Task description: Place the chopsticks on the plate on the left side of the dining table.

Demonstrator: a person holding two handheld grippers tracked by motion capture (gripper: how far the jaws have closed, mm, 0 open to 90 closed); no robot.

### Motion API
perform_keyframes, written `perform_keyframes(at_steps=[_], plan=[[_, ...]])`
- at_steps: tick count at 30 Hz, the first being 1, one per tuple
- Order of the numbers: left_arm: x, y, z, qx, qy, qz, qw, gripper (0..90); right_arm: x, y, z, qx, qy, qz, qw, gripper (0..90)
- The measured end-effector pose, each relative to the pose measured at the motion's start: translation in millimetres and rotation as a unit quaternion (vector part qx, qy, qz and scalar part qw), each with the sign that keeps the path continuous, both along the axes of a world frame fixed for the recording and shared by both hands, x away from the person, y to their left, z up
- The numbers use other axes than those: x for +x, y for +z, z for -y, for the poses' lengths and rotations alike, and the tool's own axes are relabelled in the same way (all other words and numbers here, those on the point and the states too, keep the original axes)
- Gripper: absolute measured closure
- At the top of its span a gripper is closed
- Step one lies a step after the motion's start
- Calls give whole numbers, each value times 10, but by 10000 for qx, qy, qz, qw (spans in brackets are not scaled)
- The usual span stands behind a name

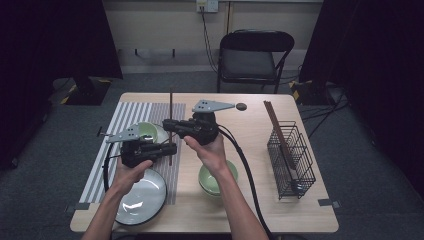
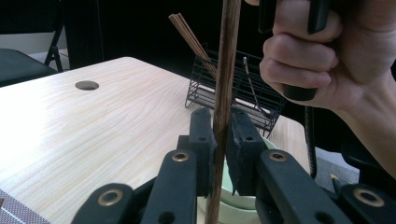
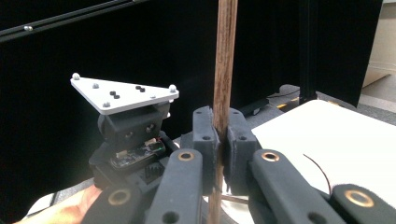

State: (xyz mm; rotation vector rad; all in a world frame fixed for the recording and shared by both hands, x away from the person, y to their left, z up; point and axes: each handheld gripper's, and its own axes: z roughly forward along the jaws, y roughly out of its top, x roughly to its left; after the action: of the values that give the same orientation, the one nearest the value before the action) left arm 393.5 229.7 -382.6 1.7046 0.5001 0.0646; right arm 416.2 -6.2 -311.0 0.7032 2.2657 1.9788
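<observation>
A long brown wooden chopstick (image 1: pixel 171 107) stands upright over the table, with both grippers clamped on it. My left gripper (image 1: pixel 172 148) reaches in from the left and grips it low down. My right gripper (image 1: pixel 166 125) comes from the right and pinches it a little higher. In the left gripper view the chopstick (image 2: pixel 227 56) runs up between the pads of the left gripper (image 2: pixel 220 135), which press on it. In the right gripper view the chopstick (image 3: pixel 225 56) is likewise squeezed by the right gripper (image 3: pixel 220 133). The left gripper's grey plate (image 3: pixel 123 95) shows beyond.
A black wire basket (image 1: pixel 300 150) at the right holds several chopsticks (image 1: pixel 277 130). One green bowl (image 1: pixel 205 182) sits under my right wrist, another (image 1: pixel 147 131) on the striped placemat (image 1: pixel 125 120). A dark-rimmed plate (image 1: pixel 142 200) lies front left. A folding chair (image 1: pixel 252 55) stands behind the table.
</observation>
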Motion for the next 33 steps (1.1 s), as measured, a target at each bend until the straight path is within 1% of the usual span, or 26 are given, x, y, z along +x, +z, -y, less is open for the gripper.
perform_keyframes(at_steps=[3, 6, 9, 10, 11, 13, 15, 18, 19, 20, 22, 25, 29, 32, 33], plan=[[0, -5, 13, -56, -20, 10, 10000, 841, 5, 2, 10, 15, -12, -8, 10000, 851], [-1, -3, 18, -3, -45, -11, 10000, 845, 9, -1, 6, 25, -4, -38, 10000, 851], [0, -8, 11, -2, -58, -24, 10000, 847, 11, -10, 0, 3, 12, -37, 10000, 848], [1, -8, 11, 0, -70, -37, 10000, 847, 10, -9, -2, -13, 8, -17, 10000, 836], [1, -10, 13, 6, -73, -47, 10000, 848, 9, -7, -2, -24, -6, 2, 10000, 795], [2, -16, 16, 10, -98, -71, 9999, 848, 9, 3, 2, 16, -3, 37, 10000, 766], [2, -24, 21, 7, -117, -99, 9999, 848, 6, 19, 15, 19, -62, 76, 10000, 736], [1, -21, 14, 4, -118, -97, 9999, 848, 14, 34, 44, 29, -133, 77, 9999, 696], [2, -20, 11, -16, -113, -107, 9999, 848, 16, 37, 53, 8, -160, 68, 9998, 671], [1, -21, 9, -29, -110, -116, 9999, 848, 18, 39, 60, -1, -183, 75, 9998, 665], [4, -26, 3, 1, -111, -113, 9999, 848, 14, 46, 73, -52, -255, 128, 9996, 631], [1, -28, -6, -5, -111, -124, 9999, 848, 26, 51, 104, -124, -399, 178, 9990, 608], [-1, -26, -29, -66, -103, -170, 9998, 847, 50, 48, 161, -138, -548, 152, 9983, 570], [-1, -24, -43, -14, -66, -152, 9999, 848, 63, 50, 199, -146, -645, 139, 9977, 544], [0, -26, -44, -40, -91, -151, 9998, 847, 70, 49, 213, -144, -646, 138, 9977, 537]])
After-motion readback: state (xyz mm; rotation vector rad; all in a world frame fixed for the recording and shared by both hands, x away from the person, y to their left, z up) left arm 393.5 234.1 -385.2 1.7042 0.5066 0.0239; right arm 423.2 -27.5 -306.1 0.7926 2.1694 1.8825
